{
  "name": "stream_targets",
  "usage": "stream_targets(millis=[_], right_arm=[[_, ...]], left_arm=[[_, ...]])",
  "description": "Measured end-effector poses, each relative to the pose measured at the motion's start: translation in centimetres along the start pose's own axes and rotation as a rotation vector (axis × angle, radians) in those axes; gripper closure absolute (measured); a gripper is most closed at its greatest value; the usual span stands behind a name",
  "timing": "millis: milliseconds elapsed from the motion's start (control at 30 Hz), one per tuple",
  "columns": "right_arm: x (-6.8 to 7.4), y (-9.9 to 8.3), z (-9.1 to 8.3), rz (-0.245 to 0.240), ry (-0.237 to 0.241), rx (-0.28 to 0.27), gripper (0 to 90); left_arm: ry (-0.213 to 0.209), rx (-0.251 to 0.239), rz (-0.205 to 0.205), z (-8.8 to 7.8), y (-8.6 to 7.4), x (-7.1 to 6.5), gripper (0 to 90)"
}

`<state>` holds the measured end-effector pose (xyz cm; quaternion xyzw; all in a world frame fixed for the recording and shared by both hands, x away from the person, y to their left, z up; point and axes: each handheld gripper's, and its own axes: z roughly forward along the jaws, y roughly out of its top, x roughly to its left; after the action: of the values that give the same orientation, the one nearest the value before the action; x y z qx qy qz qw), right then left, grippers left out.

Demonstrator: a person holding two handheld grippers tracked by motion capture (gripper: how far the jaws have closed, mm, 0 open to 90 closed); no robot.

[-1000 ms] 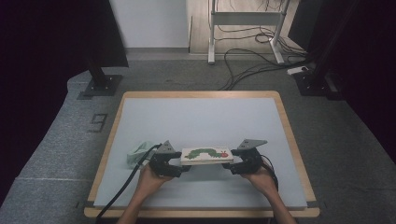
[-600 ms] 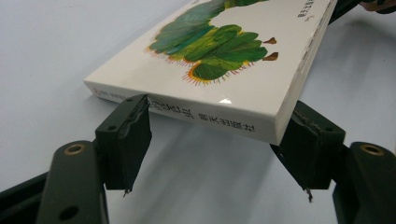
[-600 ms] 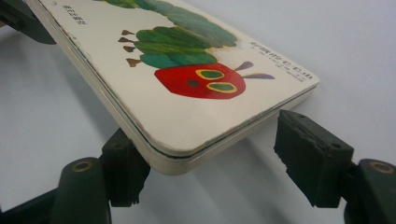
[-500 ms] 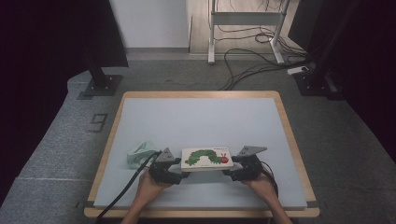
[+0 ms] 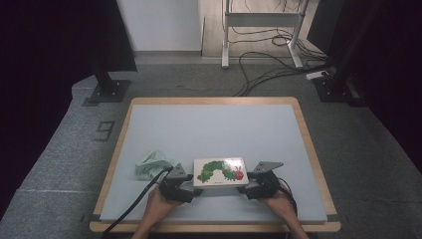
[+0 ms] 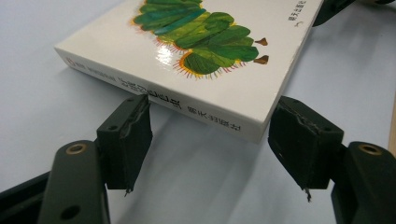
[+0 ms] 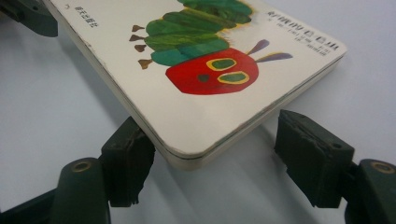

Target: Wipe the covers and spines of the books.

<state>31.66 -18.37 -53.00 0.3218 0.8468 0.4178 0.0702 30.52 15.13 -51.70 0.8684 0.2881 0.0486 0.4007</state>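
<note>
Far left of the fingers, well apart: crumpled green cloth (image 5: 149, 164) on the table (image 5: 214, 119), no part of the work.

Left gripper (image 5: 190, 183): spread partway and pinching the book (image 5: 220, 172) at its spine-end near corner. One pad (image 6: 133, 130) against the spine, the other (image 6: 301, 140) against the short edge, corner poking out between and just above them. Shadow underneath, so probably lifted a little clear of the table rather than lying on it; hard to tell for certain.

Between the two grippers: book flat, cover up, green caterpillar running along it, red head toward the right fingers.

Right gripper (image 5: 250, 182): same story at the opposite near corner, a rounded one. Pads (image 7: 128, 158) spread partway, touching the edges on either side of that corner, page block sitting just over their tips.

Handling, as a judgement: thick board pages, so stiff and not floppy; no sag across the span between the fingers. Moderately heavy for its size. Glossy cover and smooth edges, hence slippery. Corner grips shallow and set on a slant, so liable to squirt out forward if squeezed harder or tilted. Safer hold: deeper, with pads square across the short edges or above and below the cover. Not fragile, though corners likely to dent if dropped; best kept level, both hands moving together.
</note>
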Motion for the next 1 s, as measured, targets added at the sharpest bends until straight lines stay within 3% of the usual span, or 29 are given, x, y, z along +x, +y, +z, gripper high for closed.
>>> stream_targets(millis=[200, 400, 467, 600, 767, 1000], right_arm=[[0.3, -0.2, 0.0, -0.039, -0.010, 0.013, 25.5], [0.6, -0.5, -0.1, -0.070, -0.015, 0.020, 24.0], [1.0, -0.5, -0.1, -0.108, -0.045, 0.032, 23.1], [1.1, -0.6, -0.2, -0.083, -0.021, 0.018, 26.5], [1.3, -0.7, -0.2, -0.094, -0.049, 0.016, 31.9], [1.3, -0.5, 0.2, -0.087, -0.083, -0.001, 32.5]], left_arm=[[-0.002, 0.011, -0.004, 0.4, -0.6, 0.0, 30.0], [0.025, 0.034, 0.028, 0.4, -0.7, -0.4, 28.6], [0.020, 0.033, 0.024, 0.3, -0.8, -0.4, 28.7], [0.046, 0.034, 0.042, 0.2, -1.0, -0.6, 30.2], [0.034, 0.032, 0.071, 0.1, -1.0, -0.7, 40.1], [0.058, 0.012, 0.058, 0.3, -0.8, -0.1, 49.7]])
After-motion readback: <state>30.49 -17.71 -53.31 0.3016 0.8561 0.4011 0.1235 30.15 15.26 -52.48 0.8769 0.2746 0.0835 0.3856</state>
